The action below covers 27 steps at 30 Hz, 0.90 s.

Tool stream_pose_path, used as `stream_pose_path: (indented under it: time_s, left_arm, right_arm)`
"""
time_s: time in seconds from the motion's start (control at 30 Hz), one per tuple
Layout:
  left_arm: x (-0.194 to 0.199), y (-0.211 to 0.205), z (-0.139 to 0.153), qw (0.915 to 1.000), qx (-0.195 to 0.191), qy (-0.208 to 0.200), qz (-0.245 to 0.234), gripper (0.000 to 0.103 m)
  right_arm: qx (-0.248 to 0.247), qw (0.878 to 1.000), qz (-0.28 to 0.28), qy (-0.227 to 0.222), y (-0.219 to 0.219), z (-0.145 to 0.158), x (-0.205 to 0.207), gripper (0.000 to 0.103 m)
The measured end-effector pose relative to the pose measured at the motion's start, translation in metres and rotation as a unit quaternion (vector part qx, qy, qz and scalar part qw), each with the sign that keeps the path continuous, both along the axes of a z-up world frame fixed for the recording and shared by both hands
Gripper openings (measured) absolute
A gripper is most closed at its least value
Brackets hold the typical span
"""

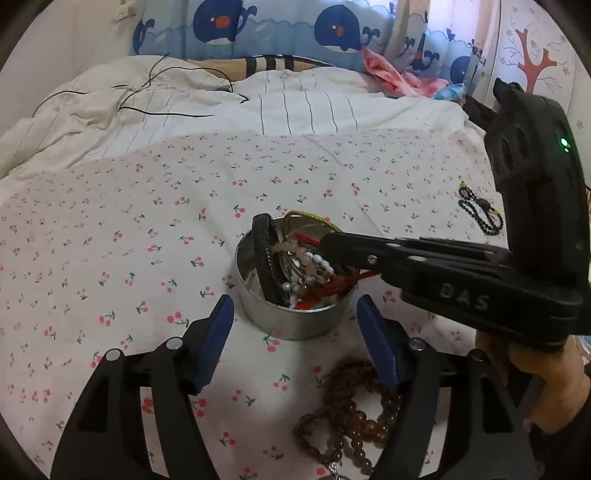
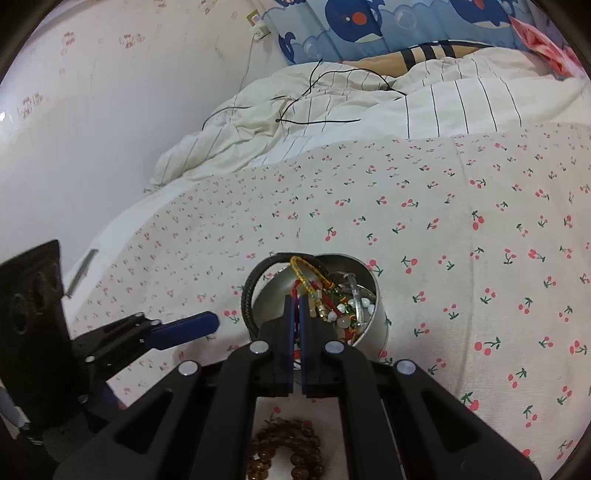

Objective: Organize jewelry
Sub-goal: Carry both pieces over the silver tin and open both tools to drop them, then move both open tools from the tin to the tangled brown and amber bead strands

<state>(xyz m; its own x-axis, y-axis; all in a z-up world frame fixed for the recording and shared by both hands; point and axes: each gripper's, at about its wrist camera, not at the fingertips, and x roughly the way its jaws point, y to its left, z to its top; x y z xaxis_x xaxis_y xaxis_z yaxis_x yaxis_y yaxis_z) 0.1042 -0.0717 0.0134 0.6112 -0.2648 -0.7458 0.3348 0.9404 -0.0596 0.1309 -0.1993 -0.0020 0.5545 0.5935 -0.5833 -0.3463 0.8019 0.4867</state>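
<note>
Jewelry fills a round metal tin [image 1: 295, 317] standing on a bed sheet [image 1: 110, 240] of pale cotton printed with small red cherries: a black braided band [image 1: 264, 254] leaning against the tin's rim, a yellow cord bracelet [image 2: 308, 269], pale round beads and red cords all heaped inside. The right hand-held gripper [image 2: 296, 301] has its blue-padded fingers pressed together with their tips down in the tin among the red cords; whether a cord is caught between them cannot be made out. The left hand-held gripper [image 1: 295, 306] stands spread, its blue pads on either side of the tin's near wall and not touching it.

A string of brown translucent beads [image 1: 347, 417] lies loose on the sheet just in front of the tin, partly under the left gripper's right finger. Only the left view shows a black bead strand [image 1: 482, 214] lying well to the right, and the hand [image 1: 532, 384] gripping the right tool. Behind, a rumpled striped quilt [image 1: 184, 99] carries a thin black wire [image 2: 317, 99], with a whale-print curtain [image 1: 280, 29] beyond.
</note>
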Motion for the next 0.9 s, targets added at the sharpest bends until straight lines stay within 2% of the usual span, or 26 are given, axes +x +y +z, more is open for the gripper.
stream_pose_path:
  time_s: [0.13, 0.27, 0.43, 0.6, 0.7, 0.9]
  left_arm:
    - [-0.006, -0.002, 0.006, 0.9996, 0.02, -0.022, 0.003, 0.068]
    - [-0.006, -0.002, 0.009, 0.9985, 0.039, -0.036, 0.012, 0.07]
    - [-0.006, 0.0, 0.012, 0.9981, 0.038, -0.045, 0.018, 0.071]
    - [-0.009, -0.002, 0.017, 0.9968, 0.045, -0.063, 0.02, 0.072]
    - [-0.01, -0.004, 0.018, 0.9961, 0.053, -0.07, 0.015, 0.073]
    - [-0.012, -0.009, 0.017, 0.9956, 0.058, -0.073, 0.008, 0.073]
  right_arm:
    - [-0.016, 1.0, -0.002, 0.008, 0.003, -0.006, 0.002, 0.003]
    - [-0.018, 1.0, -0.007, 0.02, 0.004, -0.013, 0.003, 0.024]
    - [-0.015, 1.0, -0.007, 0.016, 0.003, -0.01, 0.002, 0.033]
    - [-0.014, 1.0, -0.006, 0.006, 0.001, -0.001, 0.0, 0.036]
    - [-0.007, 1.0, -0.002, -0.003, 0.001, 0.007, -0.001, 0.043]
    - [0.008, 1.0, 0.008, -0.011, 0.003, 0.017, -0.004, 0.045]
